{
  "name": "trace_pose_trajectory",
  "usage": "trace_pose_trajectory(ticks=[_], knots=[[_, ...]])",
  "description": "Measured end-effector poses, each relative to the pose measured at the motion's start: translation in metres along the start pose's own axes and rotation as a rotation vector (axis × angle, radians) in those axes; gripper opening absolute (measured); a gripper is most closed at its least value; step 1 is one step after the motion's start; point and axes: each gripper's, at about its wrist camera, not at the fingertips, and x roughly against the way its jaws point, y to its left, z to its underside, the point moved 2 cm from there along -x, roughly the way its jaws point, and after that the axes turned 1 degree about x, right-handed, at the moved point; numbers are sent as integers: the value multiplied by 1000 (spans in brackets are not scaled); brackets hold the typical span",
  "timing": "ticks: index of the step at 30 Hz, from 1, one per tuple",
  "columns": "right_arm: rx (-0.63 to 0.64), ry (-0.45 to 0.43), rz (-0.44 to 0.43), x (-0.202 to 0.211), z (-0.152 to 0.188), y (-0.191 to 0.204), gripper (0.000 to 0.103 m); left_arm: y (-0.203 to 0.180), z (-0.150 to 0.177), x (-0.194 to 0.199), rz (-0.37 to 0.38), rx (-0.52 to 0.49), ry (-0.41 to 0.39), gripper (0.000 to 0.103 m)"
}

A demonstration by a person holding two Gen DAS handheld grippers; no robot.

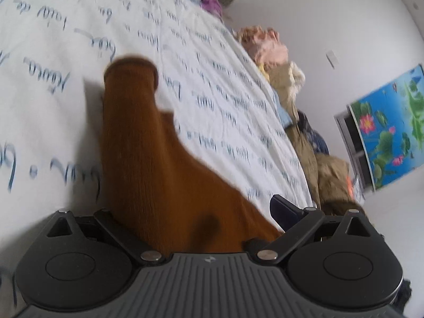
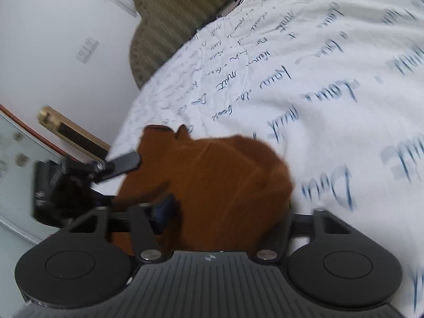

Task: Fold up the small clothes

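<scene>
A brown sweater lies on a bed sheet printed with blue writing. Left claw clamps its fabric at 6 o'clock; right claw straddles it, grip unclear.

brown garment bunched btwn right gripper fingers, white script-print sheet, left gripper beside

Rust-brown garment on white sheet with blue script; olive striped cushion
</scene>
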Motion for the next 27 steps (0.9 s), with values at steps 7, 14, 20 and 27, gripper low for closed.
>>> trace_pose_trajectory(ticks=[7, 14, 20, 27], knots=[[315, -14, 200, -9, 6, 51, 26, -8, -1, 2, -192, -171, -97, 13], [545, -159, 86, 19, 6, 108, 23, -47, 2, 52, -255, -394, -289, 11], [287, -165, 213, -16, -39, 70, 40, -49, -49, 29, -491, -390, -187, 18], [-2, -96, 45, 27, 7, 5, 62, -1, 22, 79, -293, -283, -92, 82]])
